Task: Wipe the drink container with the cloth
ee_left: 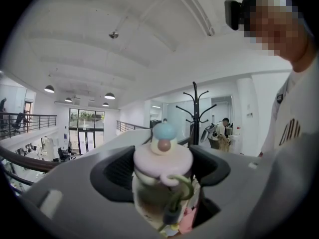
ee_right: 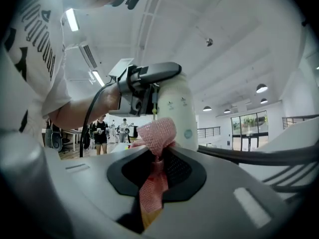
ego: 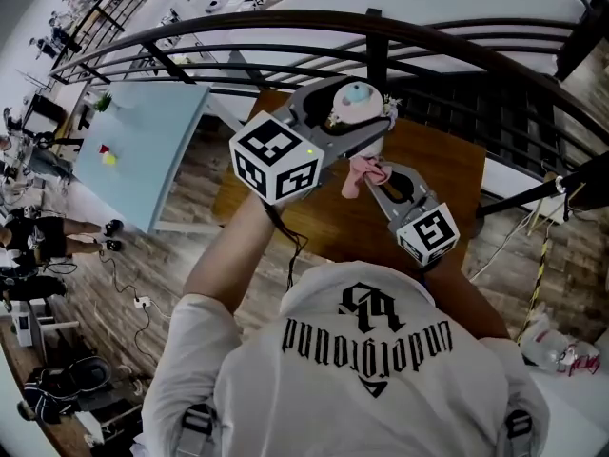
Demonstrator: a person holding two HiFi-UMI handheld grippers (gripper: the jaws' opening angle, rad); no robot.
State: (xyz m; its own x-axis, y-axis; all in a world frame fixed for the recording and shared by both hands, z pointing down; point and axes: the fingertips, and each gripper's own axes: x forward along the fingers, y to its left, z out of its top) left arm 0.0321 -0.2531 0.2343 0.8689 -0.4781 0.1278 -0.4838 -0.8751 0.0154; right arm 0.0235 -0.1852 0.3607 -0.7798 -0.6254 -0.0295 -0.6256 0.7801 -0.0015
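Left gripper (ego: 354, 129) fingers clamped on drink container (ego: 360, 101), upper centre, over the counter (ego: 447, 174). Right gripper (ego: 378, 181) fingers pinch the cloth (ego: 360, 174) just beside its wall. Suggest pressing the bunched cloth flat and stroking lengthwise, left grip firm.

cloth (ee_right: 156, 132): pink, fine check | drink container (ee_left: 162, 156): pale pink lid, blue knob | table (ego: 447, 160): brown

Head view steeply down, gripper views close, sharing bottle (ego: 359, 101)
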